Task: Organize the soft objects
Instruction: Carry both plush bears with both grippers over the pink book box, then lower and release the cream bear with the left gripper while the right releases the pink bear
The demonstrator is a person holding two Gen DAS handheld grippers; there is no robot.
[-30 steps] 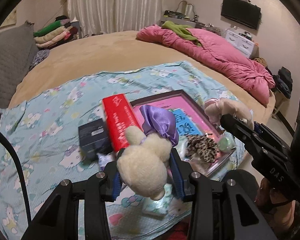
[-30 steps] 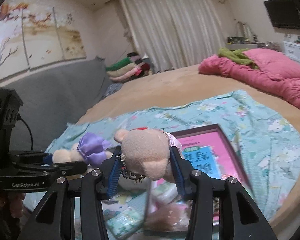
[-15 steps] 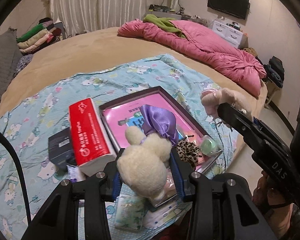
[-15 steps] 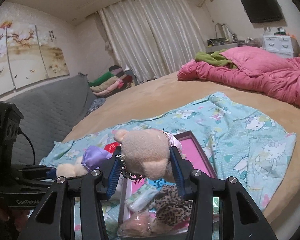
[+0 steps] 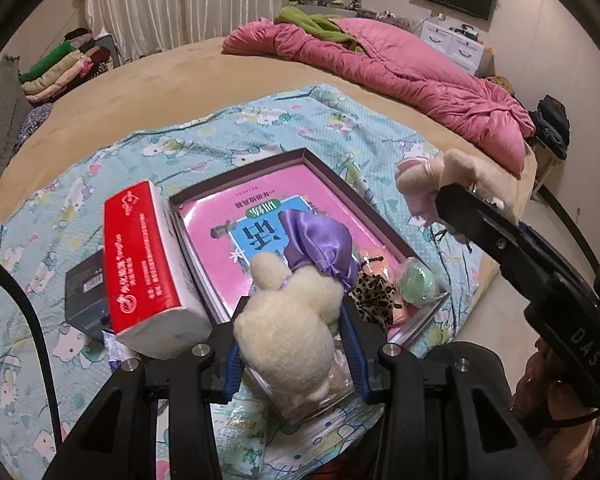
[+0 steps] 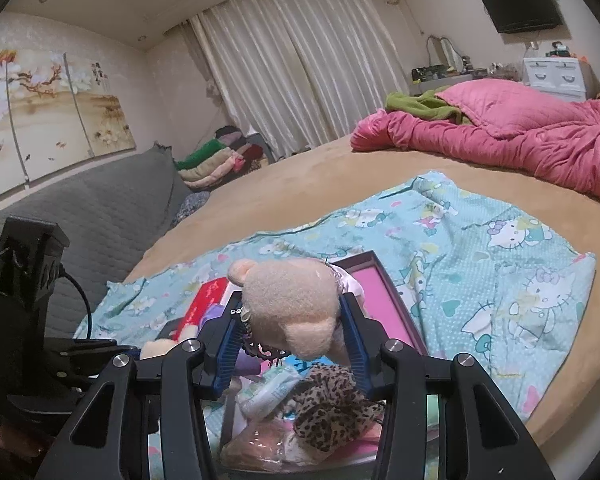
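Over a bed (image 5: 148,88) spread with a cartoon-print sheet (image 5: 260,120), the left wrist view shows the left claw (image 5: 292,344) clamped on a cream plush toy (image 5: 288,320) with a purple satin bow (image 5: 320,244), held above the near end of a shallow dark-rimmed box (image 5: 340,172). Inside the box lie a pink book (image 5: 240,248), a leopard-print scrunchie (image 5: 374,296) and a green round item in clear wrap (image 5: 418,280). A red tissue pack (image 5: 140,256) rests just beside the box's left wall, with a black box (image 5: 86,292) on its far side. At right, the right claw's arm carries a beige plush bear (image 5: 460,176).

From the right wrist view, the right claw (image 6: 296,340) grips the beige plush bear (image 6: 292,304) by the head, above the same box (image 6: 380,276). Below it sit the leopard scrunchie (image 6: 332,408) and a wrapped packet (image 6: 268,392). A pink quilt (image 6: 520,136) lies heaped across the bed's far side.
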